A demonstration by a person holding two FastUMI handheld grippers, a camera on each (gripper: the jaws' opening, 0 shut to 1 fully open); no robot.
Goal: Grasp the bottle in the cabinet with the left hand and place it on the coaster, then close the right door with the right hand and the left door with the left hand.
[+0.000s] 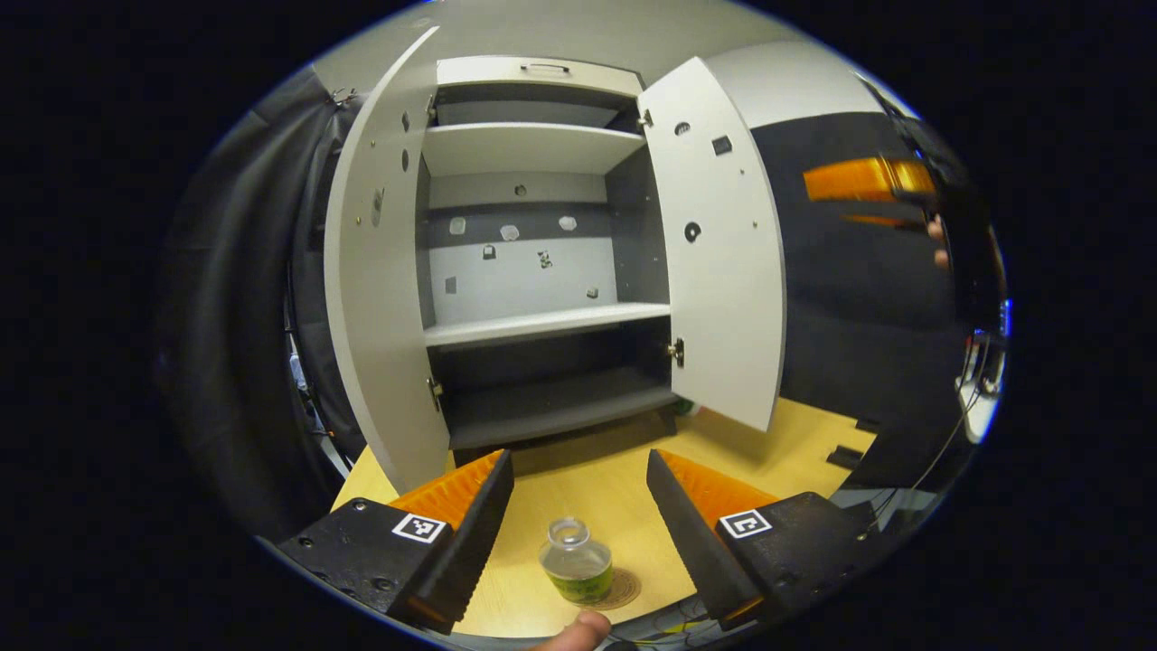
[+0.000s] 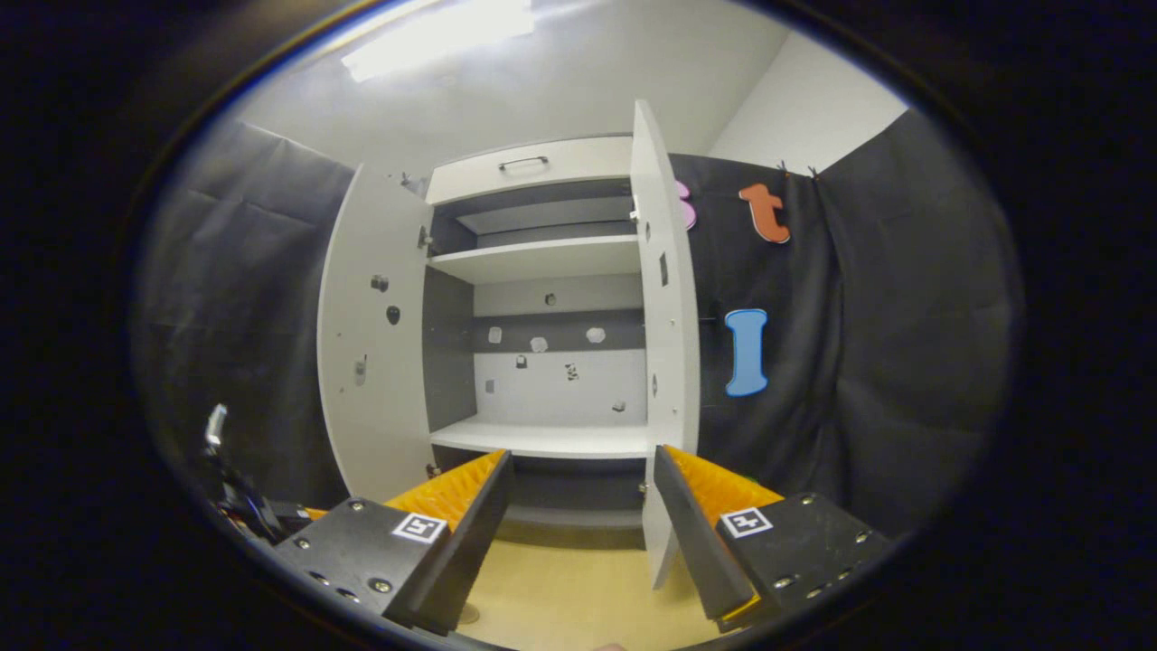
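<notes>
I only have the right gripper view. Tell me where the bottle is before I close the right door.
Observer: The bottle stands upright on the coaster on the table, in front of the cabinet.
Operator: Report the left gripper's state.
Observer: The left gripper is open, with one finger on either side of the bottle and neither touching it.
</notes>
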